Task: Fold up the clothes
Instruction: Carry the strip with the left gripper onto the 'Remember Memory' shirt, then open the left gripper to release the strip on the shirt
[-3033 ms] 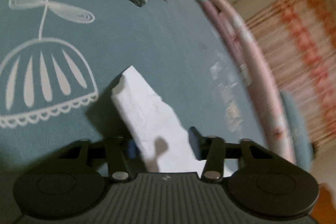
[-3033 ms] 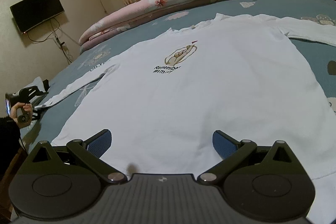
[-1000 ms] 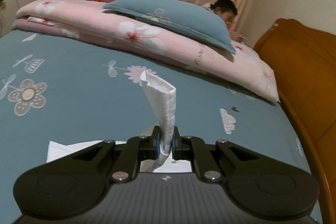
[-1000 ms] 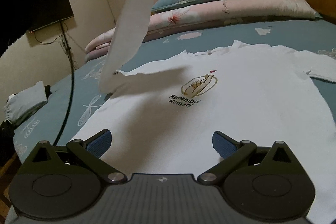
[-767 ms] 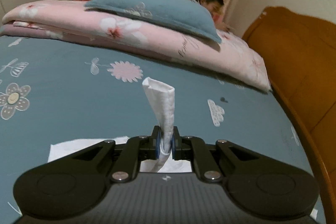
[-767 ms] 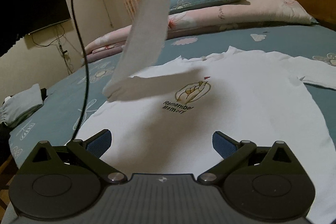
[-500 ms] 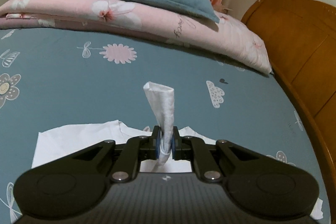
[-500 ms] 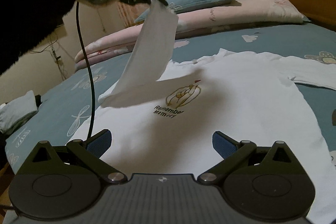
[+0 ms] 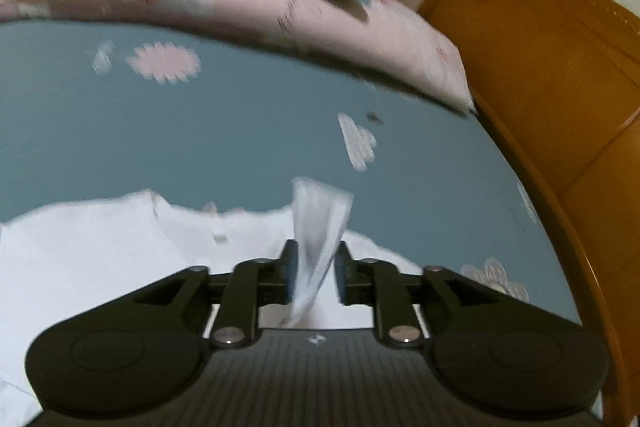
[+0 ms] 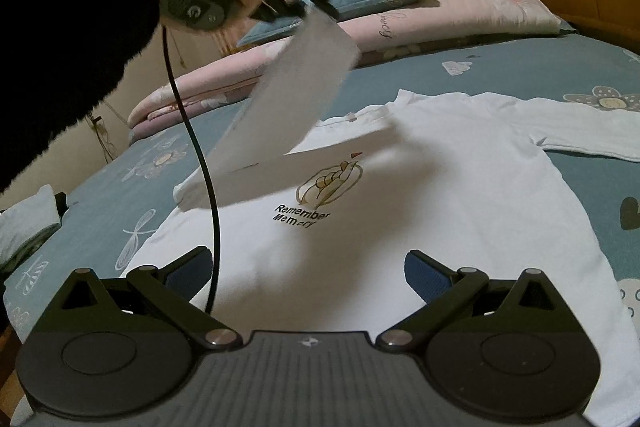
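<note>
Left claw [image 9: 314, 269] has just been opening; jaws apart, the sleeve cuff [image 9: 320, 215] hangs loose between them above the shirt [image 10: 360, 227]. Right claw [image 10: 308, 271] gapes empty. I judge the fabric light and limp, best pinched at hems.

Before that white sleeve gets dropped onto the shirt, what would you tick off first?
1. Sleeve lifted over the shirt body: ok.
2. Left gripper: jaws have just been opening; sleeve cuff between them, pads apart: ok.
3. Shirt body lying flat on the bed: ok.
4. Right gripper open, holding nothing: ok.
5. Cable hanging across the shirt's near side: not ok.
6. Where the sleeve will land: cannot tell.
</note>
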